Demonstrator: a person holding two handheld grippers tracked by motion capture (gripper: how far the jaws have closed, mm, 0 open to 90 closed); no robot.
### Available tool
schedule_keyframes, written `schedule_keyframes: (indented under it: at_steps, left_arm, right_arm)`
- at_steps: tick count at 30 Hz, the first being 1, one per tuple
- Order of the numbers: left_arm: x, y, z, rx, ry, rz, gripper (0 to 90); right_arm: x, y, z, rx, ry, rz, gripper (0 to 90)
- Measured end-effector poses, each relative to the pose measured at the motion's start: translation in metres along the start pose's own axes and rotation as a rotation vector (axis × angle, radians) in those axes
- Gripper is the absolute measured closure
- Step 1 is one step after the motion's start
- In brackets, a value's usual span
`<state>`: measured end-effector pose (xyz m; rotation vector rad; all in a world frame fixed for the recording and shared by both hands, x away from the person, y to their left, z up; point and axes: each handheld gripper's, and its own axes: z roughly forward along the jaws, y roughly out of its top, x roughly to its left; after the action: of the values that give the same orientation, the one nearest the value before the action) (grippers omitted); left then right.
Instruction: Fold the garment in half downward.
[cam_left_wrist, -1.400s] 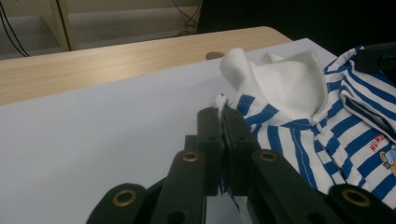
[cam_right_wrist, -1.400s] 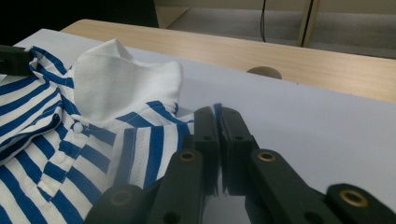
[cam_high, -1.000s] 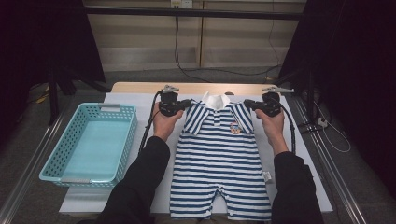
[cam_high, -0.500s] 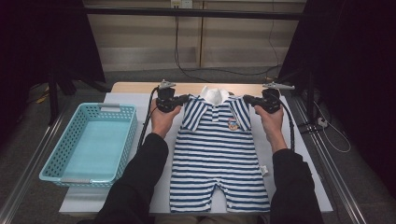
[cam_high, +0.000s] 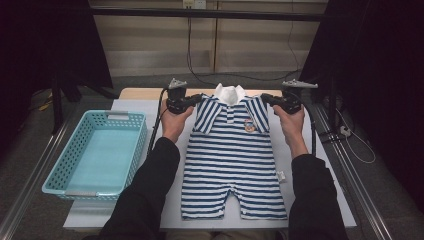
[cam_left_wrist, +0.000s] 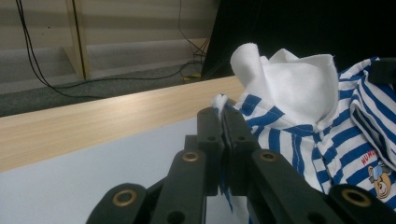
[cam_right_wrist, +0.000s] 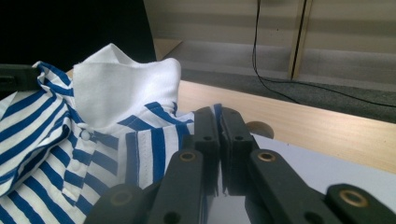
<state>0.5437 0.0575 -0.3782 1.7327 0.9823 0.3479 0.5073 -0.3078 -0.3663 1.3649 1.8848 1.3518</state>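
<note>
A blue-and-white striped baby romper (cam_high: 232, 165) with a white collar (cam_high: 229, 93) lies lengthwise on the white mat (cam_high: 90, 215), legs toward the person. My left gripper (cam_high: 197, 101) is shut on its left shoulder, and my right gripper (cam_high: 265, 98) is shut on its right shoulder. In the left gripper view the left gripper (cam_left_wrist: 223, 116) pinches striped cloth beside the raised collar (cam_left_wrist: 289, 84). The right gripper (cam_right_wrist: 219, 116) nips the sleeve seam of the romper (cam_right_wrist: 46, 130) in the right gripper view. The shoulders are lifted a little; the body rests on the mat.
A turquoise plastic basket (cam_high: 120, 116) stands on the mat to the left of the romper with nothing inside. A wooden table edge (cam_high: 135, 93) runs behind the mat. Metal rails flank the table, and cables lie on the floor beyond.
Both grippers have carried the romper's shoulders slightly up and toward the far edge; the right hand has risen a little more. The jaws stay shut on the cloth.
</note>
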Motion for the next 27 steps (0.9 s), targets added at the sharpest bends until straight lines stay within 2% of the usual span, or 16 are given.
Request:
schedule_keyframes:
  at_steps: [2,3,5,9,11,13,14,16,22,24,27]
  left_arm:
    - [0.000,0.005,-0.001,-0.013,-0.001,0.008,87.5]
    - [-0.001,0.007,-0.002,-0.010,-0.010,-0.005,87.5]
    - [0.000,0.013,-0.004,-0.018,0.009,0.025,87.5]
    - [-0.003,0.011,-0.002,-0.014,0.005,0.026,87.5]
    - [-0.003,0.006,0.001,0.003,0.005,0.036,87.5]
    - [-0.002,-0.001,0.003,-0.003,-0.003,0.013,87.5]
    - [-0.001,-0.005,0.004,0.010,-0.006,0.002,87.5]
    - [0.001,-0.011,0.006,0.018,0.000,0.020,87.5]
    - [0.000,-0.021,0.009,0.042,-0.014,0.011,87.5]
    - [-0.001,-0.025,0.008,0.040,-0.013,0.031,87.5]
    - [-0.001,-0.030,0.006,0.036,-0.015,0.033,87.4]
  right_arm:
    - [0.000,0.004,-0.001,-0.007,-0.003,0.003,86.8]
    - [0.000,0.006,-0.001,-0.009,-0.004,-0.006,86.8]
    - [0.000,0.010,-0.003,-0.018,0.000,-0.003,86.8]
    - [0.000,0.014,-0.005,-0.025,0.007,-0.016,86.8]
    - [-0.001,0.009,-0.005,-0.011,0.009,-0.013,86.8]
    - [-0.003,0.002,-0.003,-0.002,0.008,-0.013,86.8]
    - [-0.004,-0.002,-0.003,0.000,0.011,-0.012,86.8]
    - [-0.006,-0.011,-0.002,0.009,0.017,0.004,86.8]
    - [-0.005,-0.027,0.000,0.035,0.024,0.003,86.8]
    - [-0.005,-0.032,0.000,0.034,0.030,0.007,86.8]
    - [-0.006,-0.038,0.000,0.033,0.036,0.019,86.9]
